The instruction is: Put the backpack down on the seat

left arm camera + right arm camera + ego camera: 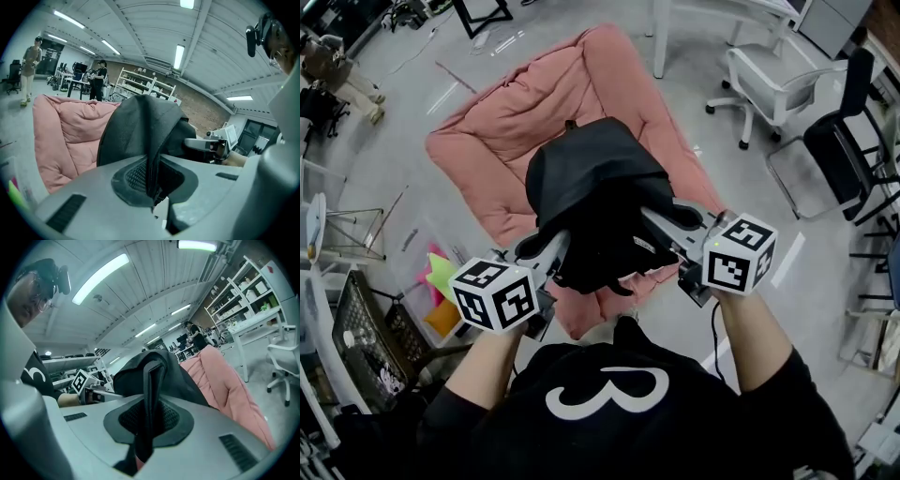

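Observation:
A black backpack (595, 202) hangs between my two grippers, above the front part of a pink cushioned seat (511, 117) on the floor. My left gripper (551, 251) is shut on a fold of the backpack (140, 136) at its left side. My right gripper (661, 225) is shut on a black strap (151, 399) of the backpack (164, 376) at its right side. The pink seat (65, 136) shows behind the bag in the left gripper view, and the seat (225, 385) lies to the right in the right gripper view. Both sets of jaws are partly covered by fabric.
White and black office chairs (787, 94) stand at the right, a white table leg (659, 37) behind the seat. A dark crate (370, 352) and a bin with bright items (441, 281) sit at the left. People (98, 77) stand far off by shelves.

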A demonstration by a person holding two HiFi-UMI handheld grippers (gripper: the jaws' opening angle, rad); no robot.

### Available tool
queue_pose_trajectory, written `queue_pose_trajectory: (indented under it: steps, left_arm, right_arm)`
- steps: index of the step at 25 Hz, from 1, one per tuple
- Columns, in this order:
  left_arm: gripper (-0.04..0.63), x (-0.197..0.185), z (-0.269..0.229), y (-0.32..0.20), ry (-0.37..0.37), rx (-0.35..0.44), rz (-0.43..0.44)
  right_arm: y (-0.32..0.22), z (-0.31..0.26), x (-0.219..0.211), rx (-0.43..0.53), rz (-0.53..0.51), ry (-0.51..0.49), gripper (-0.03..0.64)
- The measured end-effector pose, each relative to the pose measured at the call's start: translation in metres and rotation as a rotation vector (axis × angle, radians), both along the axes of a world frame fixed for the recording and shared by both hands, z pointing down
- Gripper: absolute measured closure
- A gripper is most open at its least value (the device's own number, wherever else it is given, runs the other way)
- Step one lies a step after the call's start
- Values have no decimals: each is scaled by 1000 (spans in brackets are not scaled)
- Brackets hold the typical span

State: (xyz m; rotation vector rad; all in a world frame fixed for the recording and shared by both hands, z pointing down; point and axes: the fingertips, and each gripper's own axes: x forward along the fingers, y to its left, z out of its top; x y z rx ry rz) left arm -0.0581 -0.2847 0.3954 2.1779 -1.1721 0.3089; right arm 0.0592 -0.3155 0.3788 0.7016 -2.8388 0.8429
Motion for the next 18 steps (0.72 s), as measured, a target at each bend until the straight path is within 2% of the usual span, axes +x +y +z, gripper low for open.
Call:
queue_pose_trajectory:
  steps: [7, 13, 18]
  left_arm:
    - [580, -20, 36, -32, 33, -49, -39]
    - [580, -40, 79, -54, 44, -92, -15]
    - [580, -49, 119, -72, 21, -109, 14]
  right_arm:
    - [-40, 33, -21, -11, 18, 64, 583]
    - [-64, 75, -43, -17, 39, 178, 583]
    - [-80, 112, -52, -24, 72, 270, 583]
